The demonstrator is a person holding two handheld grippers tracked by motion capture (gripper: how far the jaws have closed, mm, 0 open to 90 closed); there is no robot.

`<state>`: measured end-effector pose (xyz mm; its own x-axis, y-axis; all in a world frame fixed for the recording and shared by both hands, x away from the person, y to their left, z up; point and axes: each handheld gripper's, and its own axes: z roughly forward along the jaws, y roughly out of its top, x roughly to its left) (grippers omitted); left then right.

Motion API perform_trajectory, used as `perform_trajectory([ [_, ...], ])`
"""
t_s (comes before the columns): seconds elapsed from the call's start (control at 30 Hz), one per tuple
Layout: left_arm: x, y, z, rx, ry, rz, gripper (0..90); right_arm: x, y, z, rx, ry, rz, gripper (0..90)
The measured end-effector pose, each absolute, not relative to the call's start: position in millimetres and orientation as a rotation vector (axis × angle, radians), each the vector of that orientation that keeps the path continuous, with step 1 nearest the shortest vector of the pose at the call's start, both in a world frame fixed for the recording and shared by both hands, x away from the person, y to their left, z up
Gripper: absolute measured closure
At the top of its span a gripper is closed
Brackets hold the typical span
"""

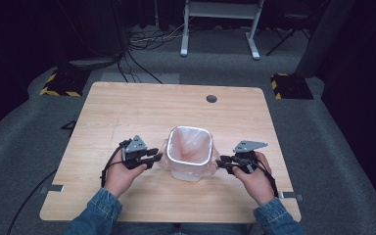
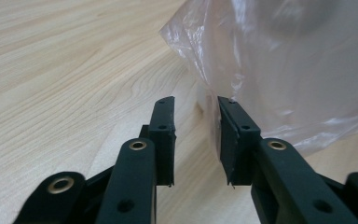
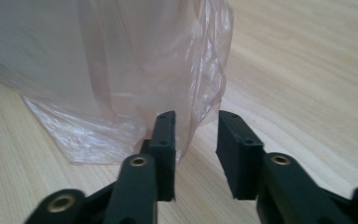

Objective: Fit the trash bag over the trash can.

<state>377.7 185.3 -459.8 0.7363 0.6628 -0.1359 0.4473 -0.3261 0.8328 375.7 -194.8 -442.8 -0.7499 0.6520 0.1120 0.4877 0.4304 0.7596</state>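
Note:
A small white bin (image 1: pixel 188 172) lined with a clear, pinkish plastic bag (image 1: pixel 164 151) stands at the middle of the wooden table (image 1: pixel 127 112). The bag's film (image 2: pixel 284 70) drapes down over the outside of the bin. My left gripper (image 1: pixel 157 156) is level at the bin's left side, its jaws apart (image 2: pixel 196 105), with the film's edge by the right jaw and bare wood in the gap. At the bin's right side my right gripper (image 1: pixel 220 163) also has its jaws apart (image 3: pixel 196 116), and loose film (image 3: pixel 121 70) hangs beside its left jaw. Neither presses on the bag.
A dark round grommet (image 1: pixel 211 98) sits near the table's far edge. Behind the table are floor cables, a white metal frame (image 1: pixel 220 24) and two yellow-and-black striped blocks (image 1: pixel 61 83). Both forearms in denim sleeves come in over the near edge.

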Motion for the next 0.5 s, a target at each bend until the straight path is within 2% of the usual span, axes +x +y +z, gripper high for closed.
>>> perform_trajectory([
  [0.1, 372, 197, -449, 1.892, 0.844, 0.322, 58.8, 370, -202, -431, 0.99, 2.42, 1.252, 54.2],
  [0.17, 369, 202, -442, 1.849, 0.832, 0.337, 55.9, 367, -206, -422, 0.963, 2.364, 1.273, 48.8],
  [0.3, 366, 211, -429, 1.745, 0.823, 0.384, 48.5, 363, -211, -409, 0.934, 2.28, 1.27, 43.5],
  [0.37, 368, 213, -427, 1.696, 0.833, 0.375, 47.8, 362, -209, -405, 0.908, 2.268, 1.257, 43.5],
  [0.5, 377, 195, -435, 1.787, 0.826, 0.369, 48.4, 369, -198, -408, 0.908, 2.29, 1.339, 43.2],
])
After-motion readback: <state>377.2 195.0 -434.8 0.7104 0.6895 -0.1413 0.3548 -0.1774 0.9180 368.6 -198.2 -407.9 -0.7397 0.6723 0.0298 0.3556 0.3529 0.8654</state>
